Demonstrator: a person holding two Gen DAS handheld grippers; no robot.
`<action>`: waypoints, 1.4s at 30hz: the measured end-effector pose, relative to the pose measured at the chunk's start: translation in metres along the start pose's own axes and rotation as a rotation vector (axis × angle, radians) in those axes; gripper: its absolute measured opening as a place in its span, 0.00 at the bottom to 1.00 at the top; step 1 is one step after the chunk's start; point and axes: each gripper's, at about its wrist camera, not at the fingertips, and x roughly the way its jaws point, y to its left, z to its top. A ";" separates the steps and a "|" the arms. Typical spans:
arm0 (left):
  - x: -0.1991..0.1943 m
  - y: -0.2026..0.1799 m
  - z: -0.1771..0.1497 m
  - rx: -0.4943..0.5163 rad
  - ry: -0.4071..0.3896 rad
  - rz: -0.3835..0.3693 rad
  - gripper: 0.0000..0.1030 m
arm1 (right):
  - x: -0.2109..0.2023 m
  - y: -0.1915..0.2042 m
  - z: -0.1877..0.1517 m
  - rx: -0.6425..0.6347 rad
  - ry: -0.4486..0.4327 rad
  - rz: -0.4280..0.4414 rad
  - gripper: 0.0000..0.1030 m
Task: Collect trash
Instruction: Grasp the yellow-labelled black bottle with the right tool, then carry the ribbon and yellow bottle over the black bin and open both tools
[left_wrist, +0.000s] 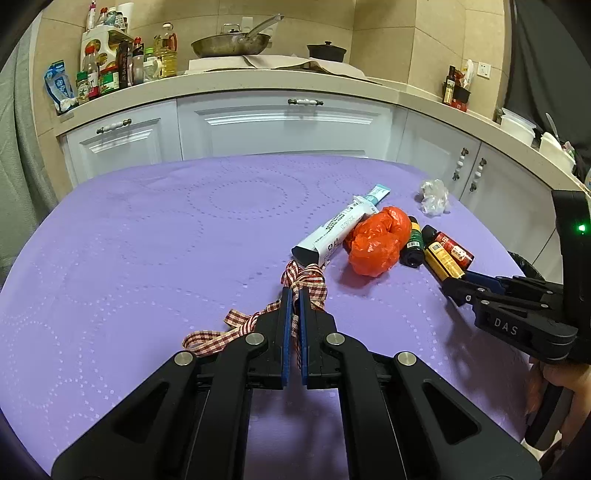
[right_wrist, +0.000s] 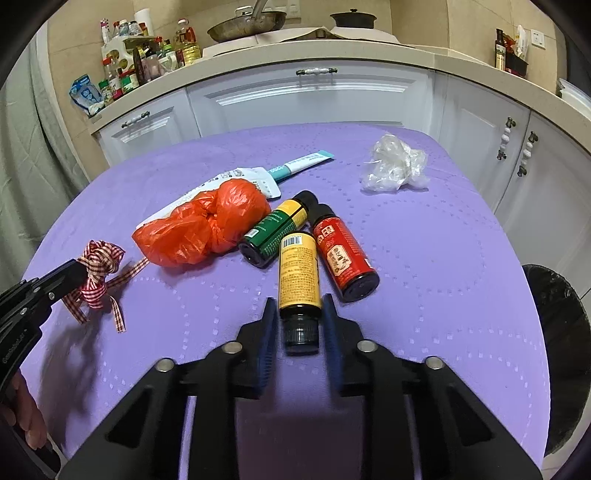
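My left gripper is shut on a red-and-white checked ribbon, which also shows in the right wrist view. My right gripper is open, its fingers either side of the cap end of a yellow-labelled bottle lying on the purple table. Beside it lie a red bottle, a green bottle, an orange plastic bag, a white-and-teal tube box and crumpled clear plastic.
A black-lined trash bin stands just off the table's right edge. White kitchen cabinets and a counter with bottles, a pan and a pot lie beyond the table.
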 end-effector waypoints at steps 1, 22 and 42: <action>0.000 0.000 0.000 -0.001 0.000 -0.001 0.04 | -0.001 0.000 0.000 -0.004 -0.004 -0.004 0.24; -0.026 -0.008 0.002 0.002 -0.051 -0.037 0.04 | -0.044 -0.011 -0.014 0.011 -0.121 -0.047 0.24; -0.031 -0.132 0.034 0.153 -0.133 -0.263 0.04 | -0.107 -0.091 -0.032 0.158 -0.242 -0.228 0.24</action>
